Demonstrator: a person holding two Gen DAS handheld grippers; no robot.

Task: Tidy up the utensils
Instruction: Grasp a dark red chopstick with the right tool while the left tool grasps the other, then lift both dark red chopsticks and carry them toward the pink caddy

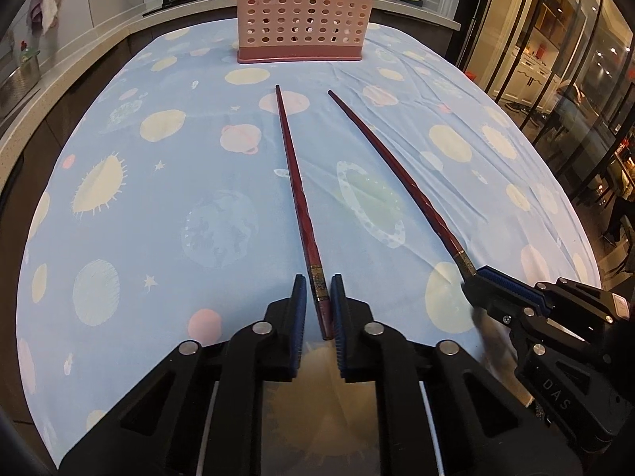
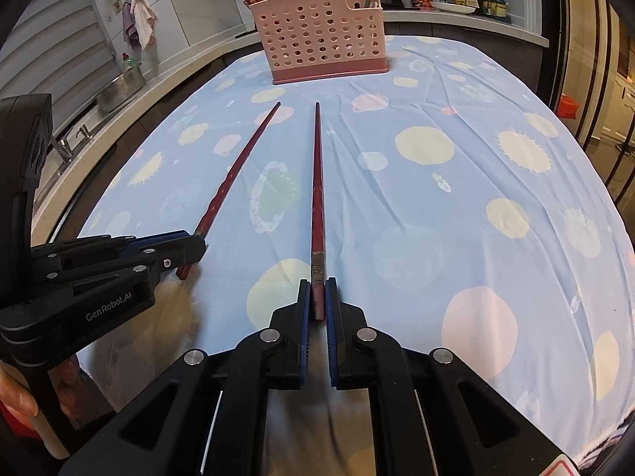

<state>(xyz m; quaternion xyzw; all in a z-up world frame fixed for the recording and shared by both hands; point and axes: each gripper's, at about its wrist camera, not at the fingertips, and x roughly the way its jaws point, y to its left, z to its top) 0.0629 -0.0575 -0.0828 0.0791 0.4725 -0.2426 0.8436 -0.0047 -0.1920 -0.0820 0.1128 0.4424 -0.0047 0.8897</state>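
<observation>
Left tool (image 1: 319, 297): clenching the left chopstick (image 1: 295, 190) by its thick end.
Right tool (image 2: 315, 297): clenching the right chopstick (image 2: 317, 182) likewise.
Handling: light, stiff, slick; tips are pointing to 12 o'clock at the pink holder (image 2: 323, 45).

Two wrist fisheyes look forward, low and close over the cloth-covered bench (image 1: 166, 206), toward the pink basket (image 1: 301, 16) at its far end. Both views share that basket, and each catches the other claw at its edge.
</observation>
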